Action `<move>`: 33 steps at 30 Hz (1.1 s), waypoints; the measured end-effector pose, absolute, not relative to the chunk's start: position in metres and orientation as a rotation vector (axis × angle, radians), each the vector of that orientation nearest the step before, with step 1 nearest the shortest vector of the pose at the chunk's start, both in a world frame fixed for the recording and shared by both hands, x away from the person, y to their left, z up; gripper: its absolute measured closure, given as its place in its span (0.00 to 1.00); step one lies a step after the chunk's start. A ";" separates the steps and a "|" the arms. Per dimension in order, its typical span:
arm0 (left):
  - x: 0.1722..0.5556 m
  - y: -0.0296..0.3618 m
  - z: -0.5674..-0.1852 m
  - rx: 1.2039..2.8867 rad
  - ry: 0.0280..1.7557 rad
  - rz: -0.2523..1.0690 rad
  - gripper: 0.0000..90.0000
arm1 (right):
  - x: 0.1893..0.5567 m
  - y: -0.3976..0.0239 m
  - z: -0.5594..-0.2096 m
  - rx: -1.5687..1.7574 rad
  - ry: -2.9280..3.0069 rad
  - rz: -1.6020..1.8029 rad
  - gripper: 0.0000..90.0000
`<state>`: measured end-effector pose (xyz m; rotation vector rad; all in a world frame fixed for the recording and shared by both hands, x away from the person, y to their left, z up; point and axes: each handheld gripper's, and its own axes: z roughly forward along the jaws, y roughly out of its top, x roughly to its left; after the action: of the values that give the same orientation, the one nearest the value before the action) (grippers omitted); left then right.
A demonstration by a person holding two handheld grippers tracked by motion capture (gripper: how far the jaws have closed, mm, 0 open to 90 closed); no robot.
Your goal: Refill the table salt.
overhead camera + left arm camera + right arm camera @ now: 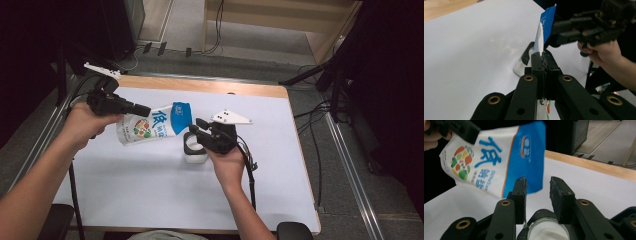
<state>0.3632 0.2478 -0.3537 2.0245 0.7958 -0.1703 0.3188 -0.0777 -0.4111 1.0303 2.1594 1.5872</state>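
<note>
Two black grippers work over a white tabletop [150, 190] with a wooden far edge. Left gripper [142, 109] is clenched on the edge of a flat white-and-blue printed plastic pouch [156, 123], holding it in the air just left of a white round container with a black rim [195, 148]; in the left gripper view the pouch [543, 32] rises edge-on out of the closed jaws. Right gripper [196, 127] hangs just above the container, released, its jaws apart with nothing between them; in the right gripper view [537, 195] the pouch's blue end [524, 157] hangs just beyond the jaw tips and the container [546, 227] sits right under them. Between pouch and container, the right gripper stands closest to the pouch's blue end. Well behind the container, past the tabletop's far edge, black cables [215, 30] and plugs lie on the grey floor [185, 25], and dark stands [340, 75] rise to the right.
</note>
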 end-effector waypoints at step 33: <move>0.369 0.206 -0.393 2.258 0.666 -0.187 0.93 | 0.326 -0.060 -0.395 0.803 2.431 1.603 1.00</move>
<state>0.3692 0.2061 -0.3926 2.2579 0.6656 -0.1868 0.3257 -0.0602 -0.3947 0.8027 2.4305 1.6033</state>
